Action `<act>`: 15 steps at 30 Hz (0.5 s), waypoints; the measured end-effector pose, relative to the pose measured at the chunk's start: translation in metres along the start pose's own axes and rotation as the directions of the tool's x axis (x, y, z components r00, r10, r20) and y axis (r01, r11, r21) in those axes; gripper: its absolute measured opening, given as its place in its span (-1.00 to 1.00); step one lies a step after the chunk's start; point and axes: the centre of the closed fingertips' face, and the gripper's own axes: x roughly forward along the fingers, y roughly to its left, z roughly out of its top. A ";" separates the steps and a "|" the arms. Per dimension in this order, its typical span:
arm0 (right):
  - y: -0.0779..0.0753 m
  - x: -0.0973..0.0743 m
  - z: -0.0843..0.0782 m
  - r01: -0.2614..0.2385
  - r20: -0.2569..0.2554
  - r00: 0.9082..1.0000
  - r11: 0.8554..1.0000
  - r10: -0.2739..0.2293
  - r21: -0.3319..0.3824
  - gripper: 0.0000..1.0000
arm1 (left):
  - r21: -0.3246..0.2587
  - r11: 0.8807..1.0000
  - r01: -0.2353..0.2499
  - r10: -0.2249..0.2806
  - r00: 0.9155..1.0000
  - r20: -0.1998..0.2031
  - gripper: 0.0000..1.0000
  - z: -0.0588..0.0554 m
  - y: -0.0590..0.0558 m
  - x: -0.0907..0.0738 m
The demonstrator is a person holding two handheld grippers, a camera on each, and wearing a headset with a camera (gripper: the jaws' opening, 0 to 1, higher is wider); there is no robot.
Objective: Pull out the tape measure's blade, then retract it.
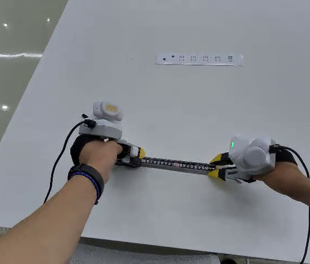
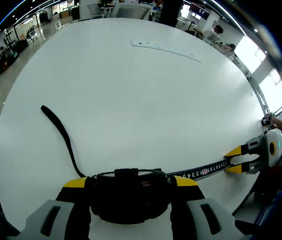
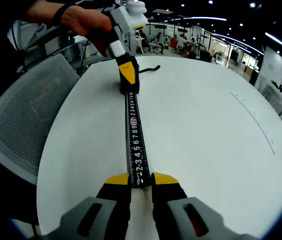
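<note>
The black tape measure case [image 2: 128, 202] sits between the yellow-tipped jaws of my left gripper [image 2: 130, 182], which is shut on it. Its marked blade [image 1: 177, 164] lies drawn out flat along the white table [image 1: 199, 110] toward the right. My right gripper [image 3: 140, 181] is shut on the blade's end [image 3: 139, 172], near the low numbers. In the head view the left gripper [image 1: 137, 157] and right gripper [image 1: 214, 166] face each other along the blade. From the right gripper view the case [image 3: 129, 79] shows at the blade's far end. A black wrist strap [image 2: 58, 132] trails from the case.
A white power strip [image 1: 199, 59] lies further back on the table. The table's near edge [image 1: 144, 242] runs close below both hands. A grey mesh chair [image 3: 26, 125] stands beside the table. Cables hang from both grippers.
</note>
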 end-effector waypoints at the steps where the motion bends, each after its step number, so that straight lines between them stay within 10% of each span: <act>1: 0.000 0.000 0.000 0.000 0.000 1.000 1.000 0.000 0.000 -0.71 | 0.000 1.000 0.000 0.000 1.000 0.000 0.23 0.000 0.000 0.000; 15: 0.002 0.013 0.015 -0.008 0.026 1.000 1.000 0.009 -0.010 -0.71 | -0.005 1.000 0.001 -0.001 1.000 0.001 0.23 0.001 -0.001 0.000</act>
